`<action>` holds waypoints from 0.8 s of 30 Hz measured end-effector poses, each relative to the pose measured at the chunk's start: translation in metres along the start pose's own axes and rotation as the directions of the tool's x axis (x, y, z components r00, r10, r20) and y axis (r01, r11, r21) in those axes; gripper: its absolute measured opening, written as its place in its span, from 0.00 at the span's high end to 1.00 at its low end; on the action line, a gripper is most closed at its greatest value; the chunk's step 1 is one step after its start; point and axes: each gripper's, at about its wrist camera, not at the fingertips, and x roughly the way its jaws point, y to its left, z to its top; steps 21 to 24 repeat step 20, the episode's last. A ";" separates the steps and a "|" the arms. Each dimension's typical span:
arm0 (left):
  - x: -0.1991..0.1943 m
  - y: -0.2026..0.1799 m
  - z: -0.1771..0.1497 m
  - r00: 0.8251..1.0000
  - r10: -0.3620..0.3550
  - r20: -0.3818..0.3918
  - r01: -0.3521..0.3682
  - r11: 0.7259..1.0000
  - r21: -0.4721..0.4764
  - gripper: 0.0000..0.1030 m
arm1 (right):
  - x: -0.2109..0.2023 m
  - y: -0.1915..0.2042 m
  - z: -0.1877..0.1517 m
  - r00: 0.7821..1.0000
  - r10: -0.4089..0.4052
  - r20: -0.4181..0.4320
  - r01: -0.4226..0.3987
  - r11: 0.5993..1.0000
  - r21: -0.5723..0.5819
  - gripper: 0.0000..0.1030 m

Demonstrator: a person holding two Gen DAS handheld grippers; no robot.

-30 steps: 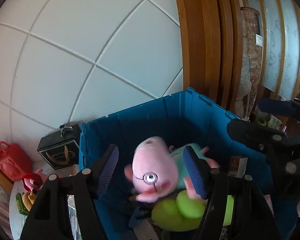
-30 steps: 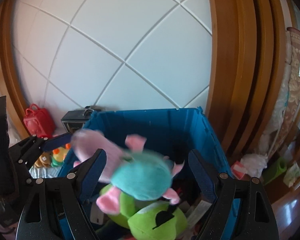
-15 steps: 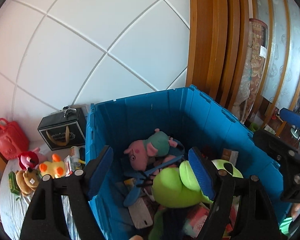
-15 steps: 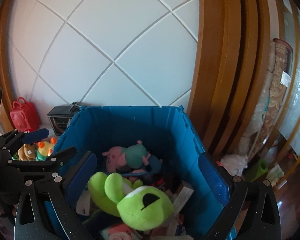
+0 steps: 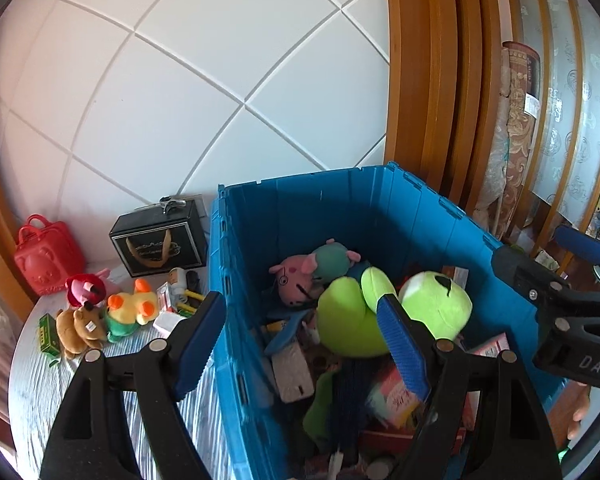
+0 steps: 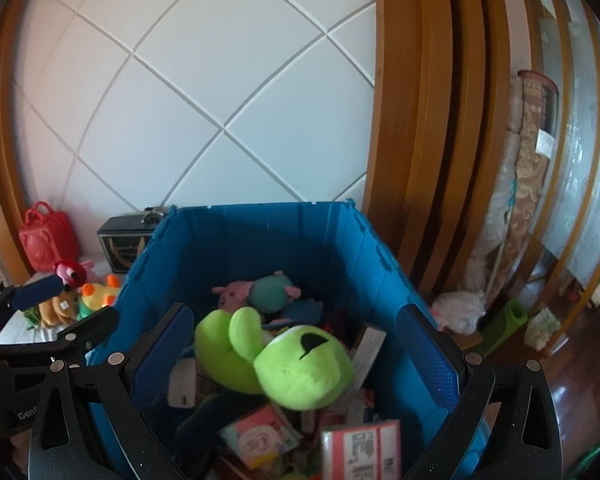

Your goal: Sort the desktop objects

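Observation:
A blue plastic crate (image 5: 236, 280) (image 6: 324, 236) holds a pink pig plush in a teal dress (image 5: 308, 268) (image 6: 256, 292), a green one-eyed plush (image 5: 392, 312) (image 6: 284, 356) and several boxes. My left gripper (image 5: 300, 344) is open and empty above the crate's left wall. My right gripper (image 6: 296, 352) is open and empty above the crate. On the table left of the crate lie a yellow duck plush (image 5: 132, 308), a brown bear plush (image 5: 76, 324) and a red-headed plush (image 5: 84, 288).
A black gift box (image 5: 160, 244) and a red toy bag (image 5: 46, 256) stand against the white wall. Small boxes (image 5: 172, 300) lie by the duck. Wooden door frame and a rolled rug (image 6: 528, 184) stand right of the crate.
The pig plush left the grippers and dropped into the crate. Both grippers rose and pulled back from the crate, staying open.

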 end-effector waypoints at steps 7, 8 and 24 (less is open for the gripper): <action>-0.020 0.005 -0.024 1.000 -0.006 0.013 0.006 0.999 -0.042 0.25 | -0.014 0.003 -0.022 1.000 -0.010 0.000 0.010 1.000 0.009 0.00; -0.022 0.005 -0.027 1.000 -0.004 0.013 0.004 0.999 -0.044 0.25 | -0.016 0.004 -0.025 1.000 -0.006 -0.003 0.006 1.000 0.010 0.00; -0.031 0.010 -0.045 0.999 0.018 0.037 -0.015 0.997 -0.077 0.25 | -0.025 0.008 -0.045 0.999 -0.033 0.001 0.033 0.999 -0.003 0.00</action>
